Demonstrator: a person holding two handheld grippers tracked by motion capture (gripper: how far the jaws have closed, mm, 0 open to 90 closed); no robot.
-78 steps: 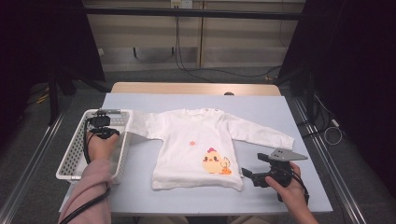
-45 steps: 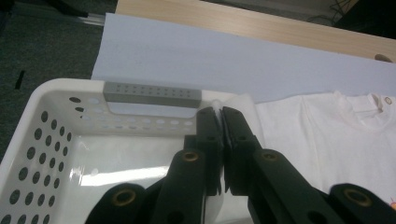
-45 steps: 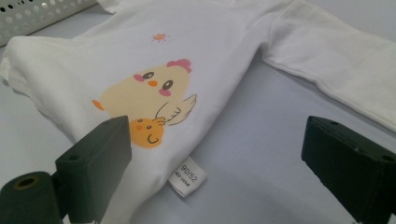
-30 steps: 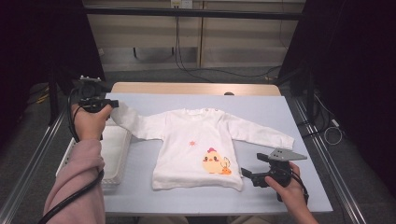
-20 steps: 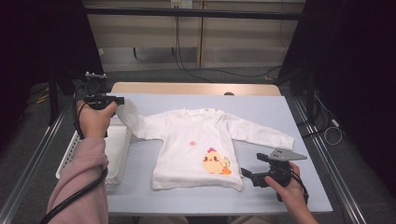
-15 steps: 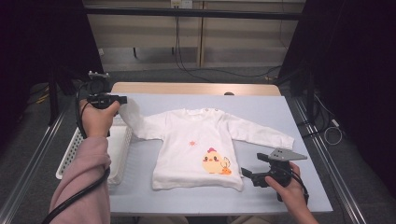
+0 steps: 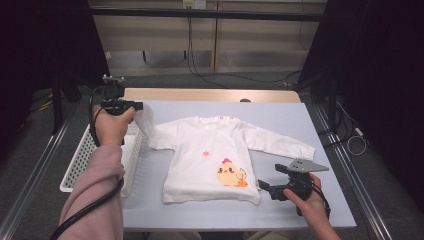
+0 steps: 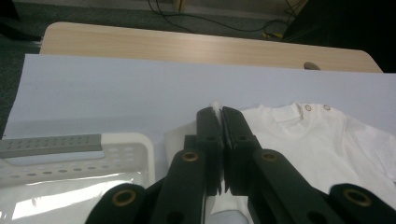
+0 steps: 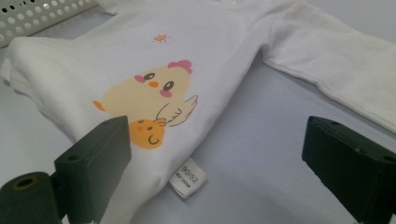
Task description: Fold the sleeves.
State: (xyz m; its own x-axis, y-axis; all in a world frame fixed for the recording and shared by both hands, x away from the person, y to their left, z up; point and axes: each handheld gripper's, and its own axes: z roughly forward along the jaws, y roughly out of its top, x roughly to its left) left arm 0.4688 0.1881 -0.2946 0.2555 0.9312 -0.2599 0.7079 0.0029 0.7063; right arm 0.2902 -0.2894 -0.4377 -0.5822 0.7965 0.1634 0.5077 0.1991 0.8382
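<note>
Two grippers are seen at the table (image 7: 310, 120). The left gripper (image 7: 136, 105) is held raised over the table's far left corner, and its jaws are clamped tight on the cuff of the sleeve (image 7: 150, 131) of a white shirt (image 7: 210, 165); a sliver of white fabric is pinched between the pads in the left gripper view. The shirt is laid flat at the middle of the table, chick print (image 7: 231, 174) facing up, with the gripped sleeve lifted toward the white perforated basket (image 7: 80, 160) at the left edge. The right gripper (image 7: 264, 186) is rested on the table just beside the shirt's lower right hem, jaws spread wide with nothing gripped. A size tag (image 9: 187, 177) is visible at the hem.
</note>
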